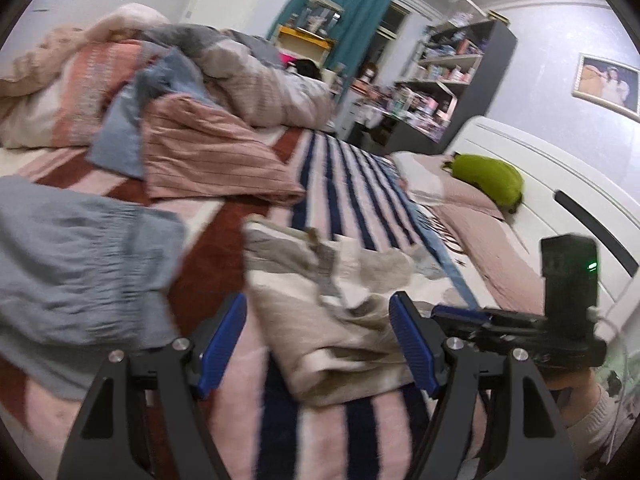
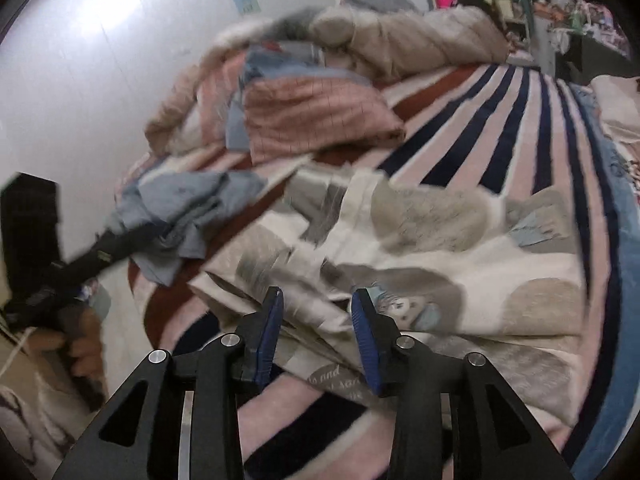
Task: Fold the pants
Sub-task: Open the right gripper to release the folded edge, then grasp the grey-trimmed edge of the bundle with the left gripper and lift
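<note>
Both jaws open, empty — pants (image 2: 420,248) crumpled, long axis across striped blanket (image 2: 480,140).

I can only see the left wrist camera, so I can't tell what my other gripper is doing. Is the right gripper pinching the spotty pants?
Observer: No. In the right wrist view the right gripper stands open. The pants lie slack under its fingers and are not pinched.
Operator: Is there a picture on them?
Observer: Yes, a small cartoon figure with some blue is printed just beside the finger on the picture's right.
Operator: Anything else?
Observer: Some writing shows on the fold nearest the camera, but it is too blurred to read.
</note>
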